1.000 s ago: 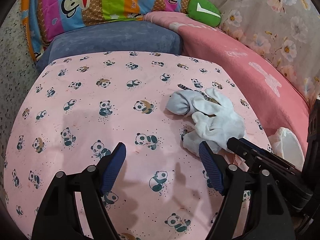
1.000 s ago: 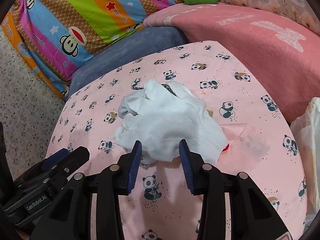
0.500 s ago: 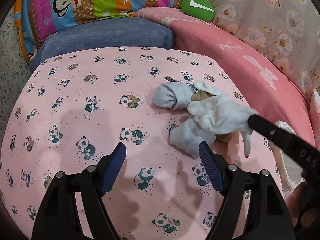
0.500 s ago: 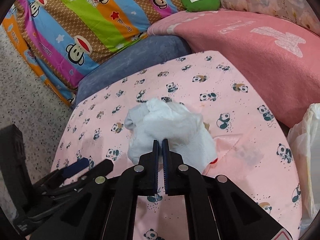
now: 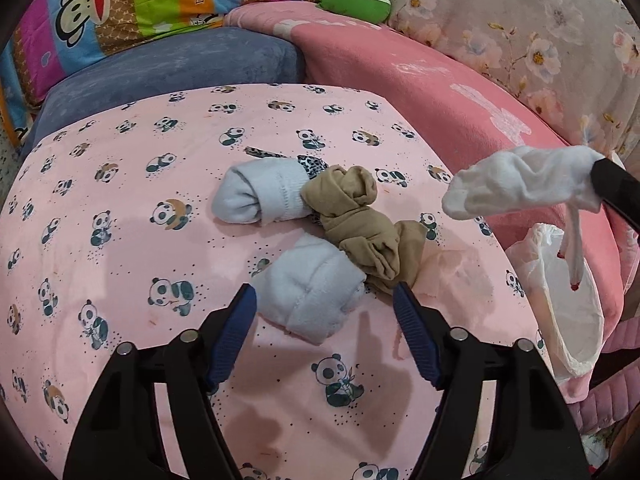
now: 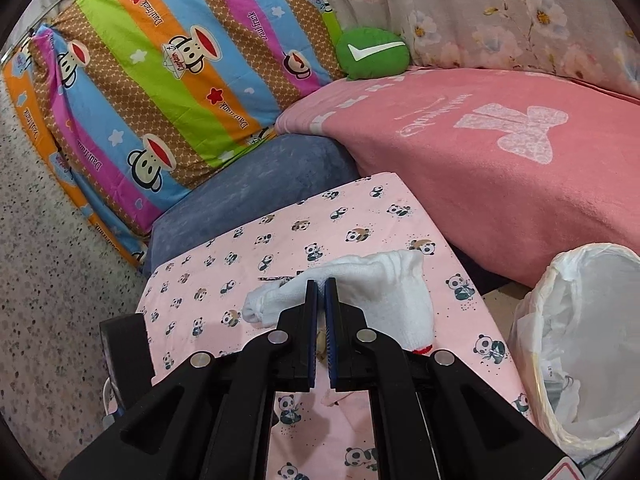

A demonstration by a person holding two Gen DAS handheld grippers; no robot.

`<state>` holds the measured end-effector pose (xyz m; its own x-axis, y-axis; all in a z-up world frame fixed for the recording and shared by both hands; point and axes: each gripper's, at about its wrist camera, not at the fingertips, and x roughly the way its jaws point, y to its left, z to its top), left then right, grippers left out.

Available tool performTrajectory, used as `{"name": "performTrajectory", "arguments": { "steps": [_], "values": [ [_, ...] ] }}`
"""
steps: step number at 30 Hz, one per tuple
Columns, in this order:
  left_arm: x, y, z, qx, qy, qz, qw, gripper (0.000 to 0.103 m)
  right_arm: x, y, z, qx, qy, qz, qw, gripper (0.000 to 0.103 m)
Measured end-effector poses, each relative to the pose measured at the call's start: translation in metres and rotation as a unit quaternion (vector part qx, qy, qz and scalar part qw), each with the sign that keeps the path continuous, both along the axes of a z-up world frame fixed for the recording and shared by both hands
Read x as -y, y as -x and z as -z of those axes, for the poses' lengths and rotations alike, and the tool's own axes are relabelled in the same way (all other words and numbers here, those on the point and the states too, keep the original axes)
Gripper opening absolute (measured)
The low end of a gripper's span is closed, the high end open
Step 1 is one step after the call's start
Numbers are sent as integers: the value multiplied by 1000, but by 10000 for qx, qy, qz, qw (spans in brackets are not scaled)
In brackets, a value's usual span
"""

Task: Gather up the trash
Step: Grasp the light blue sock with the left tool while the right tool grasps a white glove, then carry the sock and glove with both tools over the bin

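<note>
Pink cloth printed with small pandas [image 5: 120, 208] covers the table, its far edge meeting a blue velvety cushion [image 5: 168, 68] and its right edge running along a pink fleecy blanket [image 5: 400, 92]; behind these stand a striped cartoon-monkey pillow [image 6: 160, 80], a green round plush [image 6: 372, 54] and a floral drape [image 5: 540, 20]. On the left side the cloth lies bare and flat, with wide room to move, while speckled floor [image 6: 48, 240] shows beyond its left edge. Near the middle of the table sits a loose heap: a rolled pale-blue sock [image 5: 260, 192], a second pale-blue fuzzy bundle [image 5: 312, 292], a knotted tan stocking [image 5: 360, 224] between them, and a leopard-print scrap [image 5: 276, 156] poking out behind. The left hand-held gripper [image 5: 324, 308] has just been narrowing, yet its blue ribbed pads stand apart on either side of the nearer pale-blue bundle without pressing it. The right hand-held gripper [image 6: 321, 292] is pinched together on a white knitted sock [image 6: 384, 284] with a red-tipped end, which hangs lifted clear of the cloth past the table's right edge. Just off that edge, below the sock, a bin lined with a thin crinkled white plastic bag [image 6: 580, 320] stands open-mouthed.
</note>
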<state>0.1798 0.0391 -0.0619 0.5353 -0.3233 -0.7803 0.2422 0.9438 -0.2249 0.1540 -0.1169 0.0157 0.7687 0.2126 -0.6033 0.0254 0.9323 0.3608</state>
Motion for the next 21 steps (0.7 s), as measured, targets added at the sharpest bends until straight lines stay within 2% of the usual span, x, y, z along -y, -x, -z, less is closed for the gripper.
{"name": "performTrajectory", "arguments": {
  "steps": [4,8,11,21],
  "values": [
    [3,-4,5,-116,20,8,9999,40,10,3,3,-60,-71,60,9999,6],
    [2,1,2,-104,48,6,9999,27,15,8,6,-101,-123,87,9998,6],
    [-1,8,-4,-78,105,-46,9999,24,16,13,6,-85,-144,102,9998,6],
    [13,36,-44,298,189,66,9994,23,27,39,-12,167,-173,209,9995,6]
  ]
}}
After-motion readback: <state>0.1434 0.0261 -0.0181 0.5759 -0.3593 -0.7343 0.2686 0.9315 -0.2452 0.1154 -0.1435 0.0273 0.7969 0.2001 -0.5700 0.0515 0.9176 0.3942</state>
